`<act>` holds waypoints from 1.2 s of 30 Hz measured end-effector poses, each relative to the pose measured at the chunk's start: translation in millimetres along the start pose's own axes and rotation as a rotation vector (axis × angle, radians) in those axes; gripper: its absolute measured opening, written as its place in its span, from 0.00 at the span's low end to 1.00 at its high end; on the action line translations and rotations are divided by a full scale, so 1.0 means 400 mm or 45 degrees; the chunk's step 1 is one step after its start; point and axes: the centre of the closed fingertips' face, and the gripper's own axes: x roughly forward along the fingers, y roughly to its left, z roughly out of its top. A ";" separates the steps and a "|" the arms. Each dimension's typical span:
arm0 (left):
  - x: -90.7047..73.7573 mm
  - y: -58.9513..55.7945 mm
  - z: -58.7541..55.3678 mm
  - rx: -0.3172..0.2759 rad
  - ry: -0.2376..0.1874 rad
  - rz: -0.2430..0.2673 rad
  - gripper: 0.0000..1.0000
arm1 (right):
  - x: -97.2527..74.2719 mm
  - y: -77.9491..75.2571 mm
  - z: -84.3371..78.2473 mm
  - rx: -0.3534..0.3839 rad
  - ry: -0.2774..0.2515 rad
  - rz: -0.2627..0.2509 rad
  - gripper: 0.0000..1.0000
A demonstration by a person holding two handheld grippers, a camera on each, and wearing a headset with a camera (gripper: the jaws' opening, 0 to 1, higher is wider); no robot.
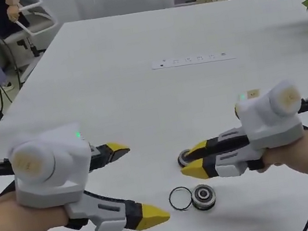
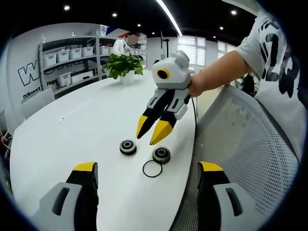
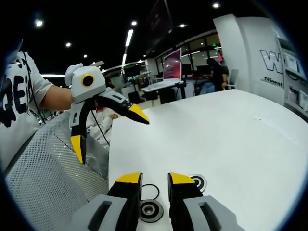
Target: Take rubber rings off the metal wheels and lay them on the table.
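Step in hand, as I read it: strip the next ring. One thin black rubber ring (image 1: 180, 198) is already off. It lies flat by the desk's near edge, just left of a small round metal wheel (image 1: 203, 197); I can't tell whether they touch. The second small metal wheel (image 1: 182, 159) sits a bit further from that edge, half hidden behind the tips of the right gripper (image 1: 190, 164) in the head view. Whether either wheel wears a ring is too small to tell. My guess is the further one is yours to do.

To do it well:
- Pin the wheel first. It will likely skid or roll on the smooth white desk (image 1: 196, 85).
- Clamp its body with one claw and hook the rubber's edge with a single tip of the other.
- Peel the ring round the rim rather than yanking straight.
- Drop it flat, apart from the loose ring so they don't tangle.

Right claw: released and empty, with its yellow-tipped jaws nearly together and only a narrow gap between them. In the left gripper view it hangs just above the two wheels and seems clear of them and the desk; contact with the further wheel can't be ruled out from the head view.

Left gripper (image 1: 136, 182): jaws spread wide, released, holding and touching nothing. It sits over the desk's near edge, left of the ring. Bring it in to brace the wheel.
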 end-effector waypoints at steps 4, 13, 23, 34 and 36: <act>0.009 0.001 0.004 0.004 0.003 -0.008 0.82 | -0.013 -0.004 -0.004 0.004 -0.004 -0.008 0.19; 0.027 -0.001 0.009 0.015 0.017 -0.041 0.77 | -0.037 -0.003 -0.017 0.013 -0.008 -0.020 0.21; 0.053 -0.008 0.010 0.027 0.035 -0.076 0.71 | -0.048 0.005 -0.043 0.030 0.006 -0.023 0.24; 0.086 -0.010 0.002 0.044 0.061 -0.112 0.65 | -0.061 0.001 -0.074 0.040 0.020 -0.021 0.27; 0.093 -0.012 0.000 0.049 0.065 -0.120 0.64 | -0.064 0.001 -0.080 0.041 0.025 -0.020 0.27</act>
